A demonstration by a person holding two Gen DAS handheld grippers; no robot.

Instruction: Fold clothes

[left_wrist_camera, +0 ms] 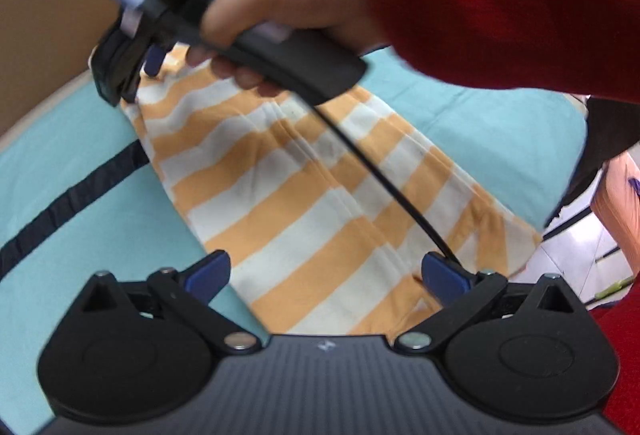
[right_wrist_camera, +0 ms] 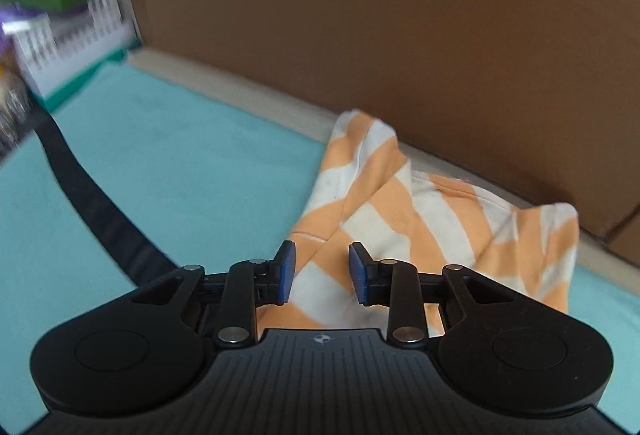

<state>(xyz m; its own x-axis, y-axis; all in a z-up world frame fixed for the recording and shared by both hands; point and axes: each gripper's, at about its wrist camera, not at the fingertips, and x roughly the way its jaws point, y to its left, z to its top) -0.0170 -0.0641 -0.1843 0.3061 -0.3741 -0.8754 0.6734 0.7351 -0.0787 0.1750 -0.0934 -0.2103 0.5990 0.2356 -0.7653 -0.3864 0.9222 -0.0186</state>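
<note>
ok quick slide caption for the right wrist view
Right gripper, fingers parted, poised above an orange-and-white striped garment on a teal sheet.

Left tool [left_wrist_camera: 326,277] spread wide; right tool [right_wrist_camera: 322,273] part-open, gripped in red-sleeved hand [left_wrist_camera: 280,11].

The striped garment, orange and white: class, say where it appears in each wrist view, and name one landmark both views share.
Left wrist view: the striped garment runs diagonally through the centre, from the right gripper at upper left down between the open left gripper.
Right wrist view: it lies right of centre, bunched against the brown board.
Shared landmark: the dark strap across the turquoise sheet.
</note>
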